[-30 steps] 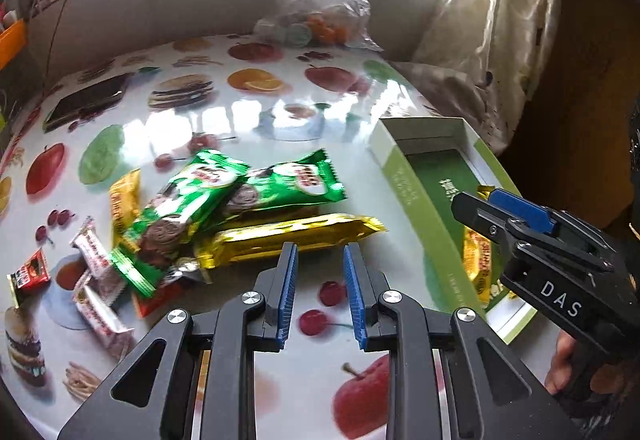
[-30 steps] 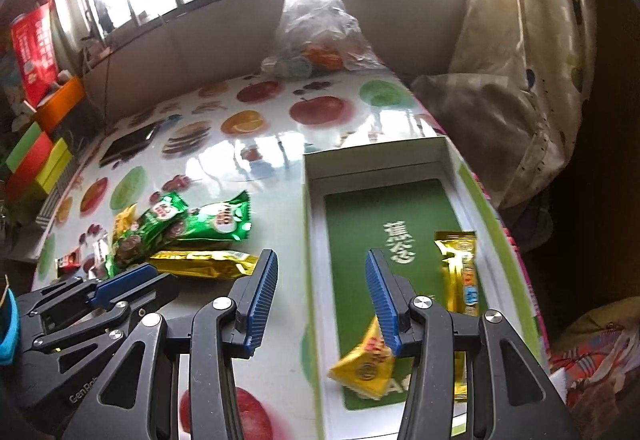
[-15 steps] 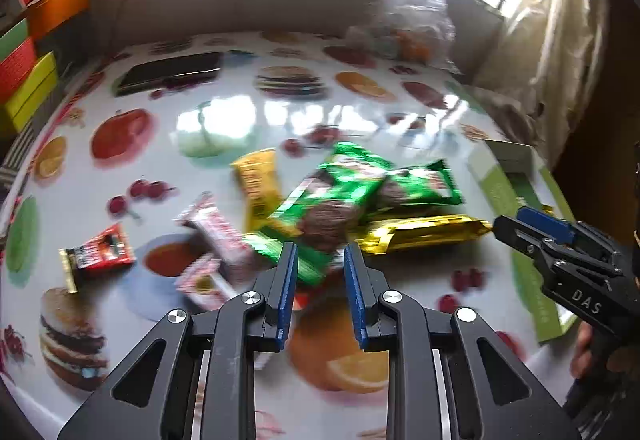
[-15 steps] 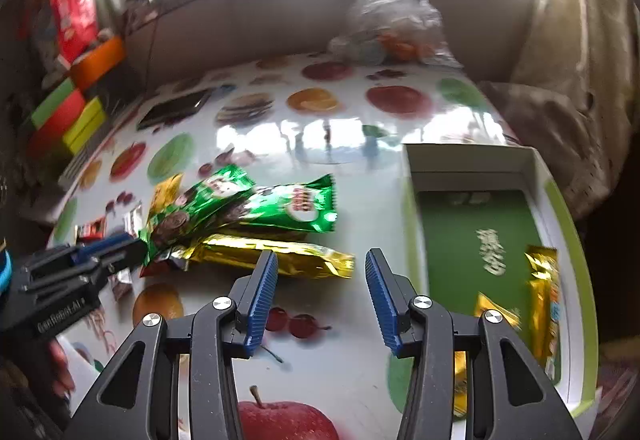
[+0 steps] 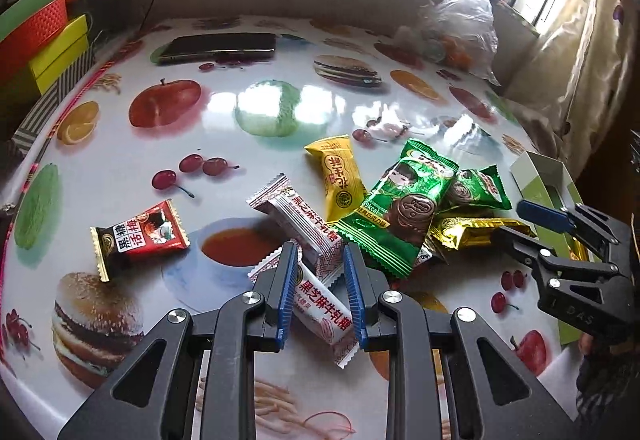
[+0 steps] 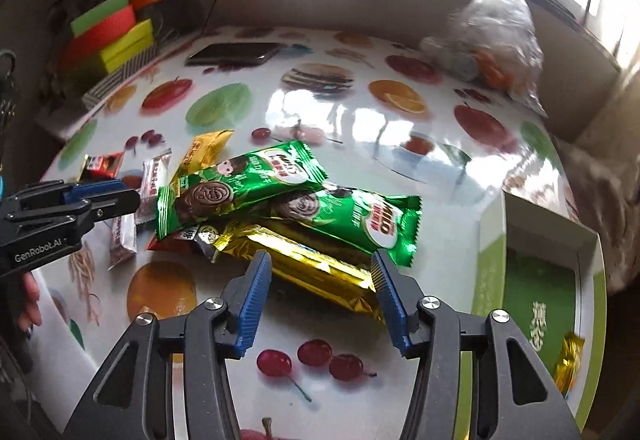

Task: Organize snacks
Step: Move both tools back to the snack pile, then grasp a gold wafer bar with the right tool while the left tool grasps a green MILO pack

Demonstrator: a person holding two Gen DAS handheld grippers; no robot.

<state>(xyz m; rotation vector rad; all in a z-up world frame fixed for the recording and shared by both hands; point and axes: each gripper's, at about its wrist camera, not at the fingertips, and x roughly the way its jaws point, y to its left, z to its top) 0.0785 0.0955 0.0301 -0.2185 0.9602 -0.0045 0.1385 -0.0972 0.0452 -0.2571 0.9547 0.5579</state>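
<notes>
Down at the glossy fruit-printed tablecloth (image 6: 360, 119), snacks heaped mid-table. Left gripper (image 5: 319, 260) pitched steeply downward, jaws pulled almost together with just a narrow slit, nothing clamped. Showing through that slit: a white crimped candy wrapper with red lettering (image 5: 324, 312), flat on the cloth; contact impossible to judge. A second white wrapper (image 5: 304, 224) just beyond, partly overlapping it. Off to the left, alone, a red-and-black candy sachet (image 5: 140, 236).

Over to the right gripper (image 6: 320, 264): jaws opening, blue pads wide either side of a long gold foil bar (image 6: 288, 248), neither pad pressing on it. Stacked on the bar's far edge, two shiny green biscuit packets (image 6: 240, 187), overlapping each other. Tucked behind them, a yellow pillow pack (image 5: 338, 179).

Far right, at the table's edge, an open white-and-green cardboard box (image 6: 492, 260), well apart from the pile, with a small gold-wrapped snack (image 6: 568, 360) lying inside. At the back, a dark phone (image 5: 220, 47) and a crumpled clear plastic bag (image 5: 460, 27).
</notes>
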